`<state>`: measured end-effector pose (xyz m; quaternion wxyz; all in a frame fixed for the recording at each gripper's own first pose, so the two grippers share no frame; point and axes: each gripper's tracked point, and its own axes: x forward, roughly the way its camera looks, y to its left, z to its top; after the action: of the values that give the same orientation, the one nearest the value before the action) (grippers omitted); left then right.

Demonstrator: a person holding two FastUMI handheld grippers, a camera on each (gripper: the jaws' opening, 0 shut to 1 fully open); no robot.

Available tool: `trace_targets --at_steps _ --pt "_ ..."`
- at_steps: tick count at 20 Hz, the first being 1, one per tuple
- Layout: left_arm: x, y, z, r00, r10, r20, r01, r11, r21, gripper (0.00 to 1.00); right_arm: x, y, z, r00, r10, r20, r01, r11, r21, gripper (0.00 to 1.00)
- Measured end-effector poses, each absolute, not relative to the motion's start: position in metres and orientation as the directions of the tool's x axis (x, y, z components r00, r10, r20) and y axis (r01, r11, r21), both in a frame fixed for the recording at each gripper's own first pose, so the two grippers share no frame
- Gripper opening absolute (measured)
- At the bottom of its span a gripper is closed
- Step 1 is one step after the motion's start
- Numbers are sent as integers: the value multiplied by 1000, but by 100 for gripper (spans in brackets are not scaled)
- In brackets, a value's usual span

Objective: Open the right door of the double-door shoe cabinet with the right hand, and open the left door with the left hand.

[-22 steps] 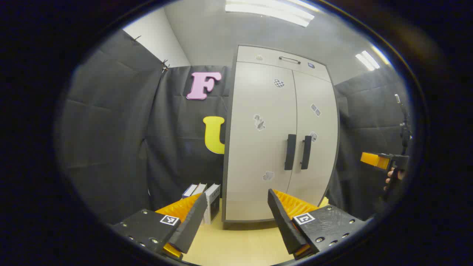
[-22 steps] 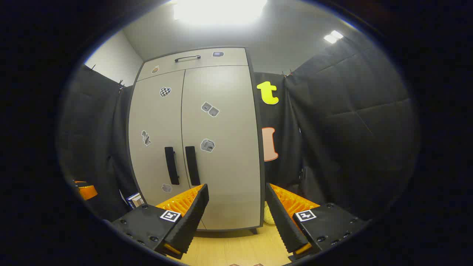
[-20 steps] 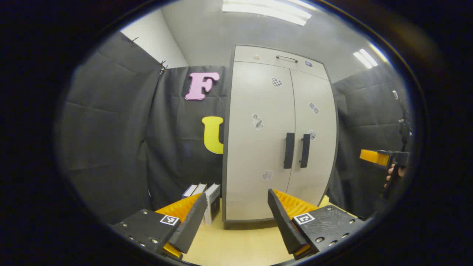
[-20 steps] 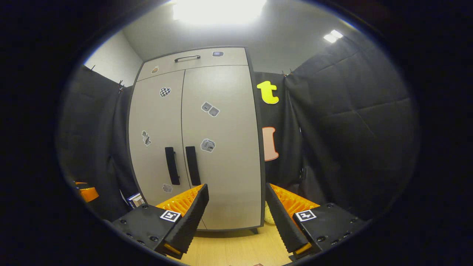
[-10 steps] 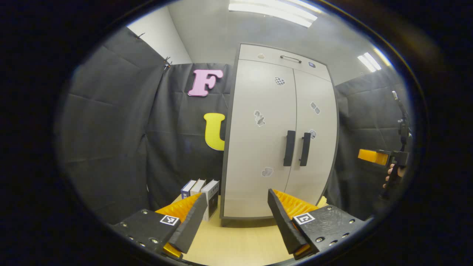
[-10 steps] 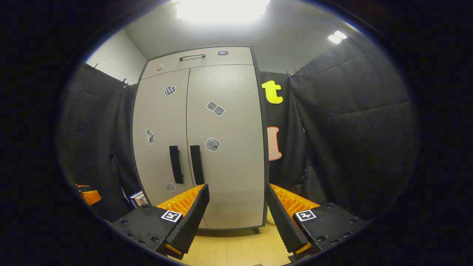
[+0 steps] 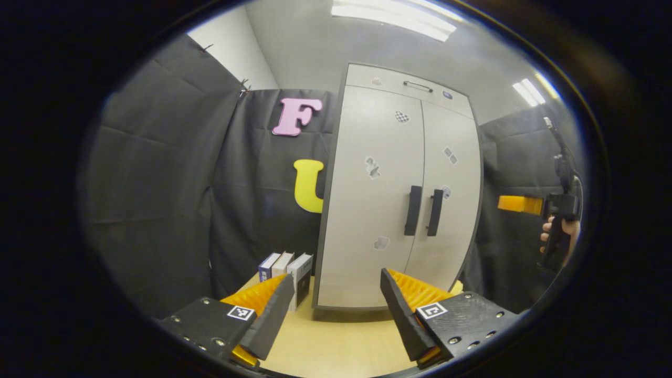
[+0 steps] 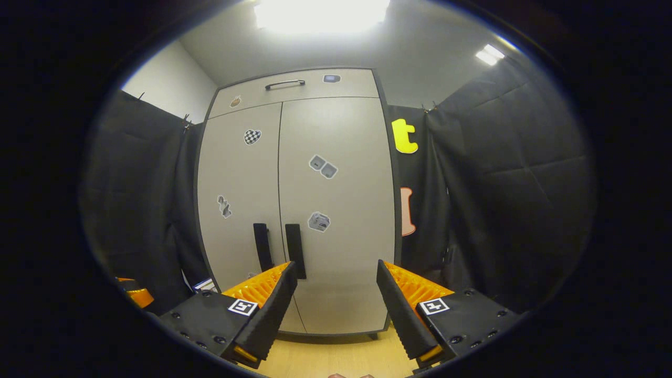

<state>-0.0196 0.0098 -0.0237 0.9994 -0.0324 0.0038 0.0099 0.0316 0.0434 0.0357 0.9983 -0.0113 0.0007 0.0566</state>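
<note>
The pale grey double-door shoe cabinet (image 7: 367,157) stands upright with both doors shut. Two black vertical handles meet at the centre seam: the left door's handle (image 7: 412,210) and the right door's handle (image 7: 434,212). My left gripper (image 7: 336,275) is open and holds nothing, well short of the cabinet. My right gripper (image 8: 336,265) is open too, facing the right door (image 8: 341,210), with the right handle (image 8: 295,249) just above its left finger. In the left gripper view the right gripper (image 7: 517,203) is held by a hand (image 7: 562,231) at the far right.
A drawer front with a metal handle (image 7: 417,85) tops the cabinet. Several upright boxes (image 7: 286,268) stand on the wooden floor (image 7: 336,341) left of the cabinet. Black cloth walls close in on both sides. An orange part of the left gripper (image 8: 134,294) shows low on the left.
The right gripper has risen and come nearer the cabinet, whose handles now sit lower and closer to its left finger. The left gripper's view has shifted slightly. Both doors stay shut.
</note>
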Motion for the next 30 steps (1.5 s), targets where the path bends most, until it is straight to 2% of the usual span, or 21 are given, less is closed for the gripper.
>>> trace_targets --at_steps 10,11,12,17,18,22,23,26,27,28,30 --pt "-37 40 -47 995 84 -55 -90 987 -136 96 97 97 50 982 188 -16 -188 982 -18 96" --pt "-40 46 -50 993 97 -67 -106 984 -143 96 108 102 51 981 192 -5 -192 981 -36 92" --pt "-43 53 -51 991 115 -74 -125 982 -141 96 119 104 50 983 184 -5 -184 981 -58 96" --pt "-61 82 -50 978 192 -78 -201 970 -138 96 163 120 32 985 168 -46 -171 982 -76 96" --pt "-64 85 -53 977 198 -85 -208 968 -140 96 170 122 28 985 165 -58 -169 982 -84 92" --pt "-72 94 -66 968 220 -119 -235 963 -131 96 194 131 21 984 159 -77 -166 982 -89 96" --pt "-74 93 -67 967 221 -129 -239 960 -146 96 199 132 19 985 153 -82 -160 983 -87 92" --pt "-75 92 -60 970 213 -116 -233 951 -204 96 208 135 8 983 143 -118 -154 984 -87 95" --pt "-75 93 -61 970 214 -113 -234 950 -206 96 211 136 4 982 137 -127 -150 984 -95 92" --pt "-76 95 -60 971 212 -113 -231 952 -201 96 213 138 1 982 135 -135 -150 983 -103 80" --pt "-77 98 -58 971 214 -104 -230 957 -178 96 214 143 -10 973 150 -178 -168 981 -92 76"
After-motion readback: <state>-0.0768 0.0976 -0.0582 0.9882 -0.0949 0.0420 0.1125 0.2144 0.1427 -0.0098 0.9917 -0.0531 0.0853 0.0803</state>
